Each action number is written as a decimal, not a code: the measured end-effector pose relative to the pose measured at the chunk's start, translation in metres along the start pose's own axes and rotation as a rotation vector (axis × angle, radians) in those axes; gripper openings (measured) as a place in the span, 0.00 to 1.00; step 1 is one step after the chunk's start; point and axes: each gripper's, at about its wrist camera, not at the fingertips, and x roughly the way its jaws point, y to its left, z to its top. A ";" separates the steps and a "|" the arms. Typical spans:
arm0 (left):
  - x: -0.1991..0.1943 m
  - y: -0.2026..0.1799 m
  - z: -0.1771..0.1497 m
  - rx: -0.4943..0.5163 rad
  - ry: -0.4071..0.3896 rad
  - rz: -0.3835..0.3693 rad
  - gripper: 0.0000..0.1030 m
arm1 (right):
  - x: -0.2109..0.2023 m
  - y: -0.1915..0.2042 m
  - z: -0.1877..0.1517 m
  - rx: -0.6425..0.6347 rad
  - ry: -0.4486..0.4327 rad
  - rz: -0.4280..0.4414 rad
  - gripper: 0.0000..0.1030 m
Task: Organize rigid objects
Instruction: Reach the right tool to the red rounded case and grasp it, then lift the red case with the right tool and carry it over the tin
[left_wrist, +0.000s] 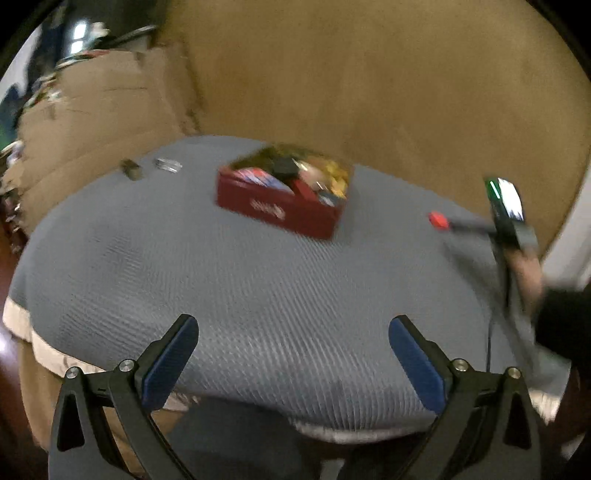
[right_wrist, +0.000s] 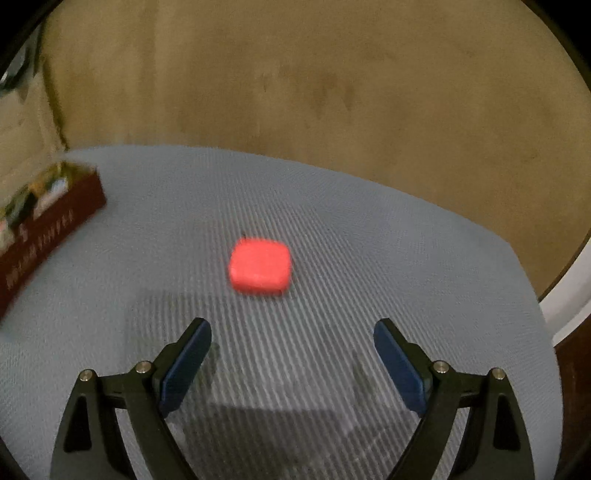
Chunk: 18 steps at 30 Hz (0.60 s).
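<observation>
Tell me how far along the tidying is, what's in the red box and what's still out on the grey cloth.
Done: the red box already holds a jumble of items. In hand: nothing. The right hand-held gripper is open, aimed at the red block on the grey cloth; the left hand-held gripper is open and empty. Left: that block, plus a small dark object and a shiny one.

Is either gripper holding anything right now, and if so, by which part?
Nothing is held. The left gripper is open over bare cloth. The right gripper is open too, with the red block lying ahead of its fingers, untouched.
</observation>
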 end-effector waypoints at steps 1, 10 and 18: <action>0.002 -0.003 -0.002 0.010 0.006 -0.004 0.99 | 0.007 0.004 0.009 0.001 0.008 -0.003 0.89; 0.000 -0.004 0.002 0.009 0.006 -0.058 0.99 | 0.063 0.016 0.029 0.095 0.114 0.001 0.85; -0.002 0.000 0.009 -0.017 -0.003 -0.063 0.99 | 0.053 0.002 0.021 0.162 0.101 0.047 0.45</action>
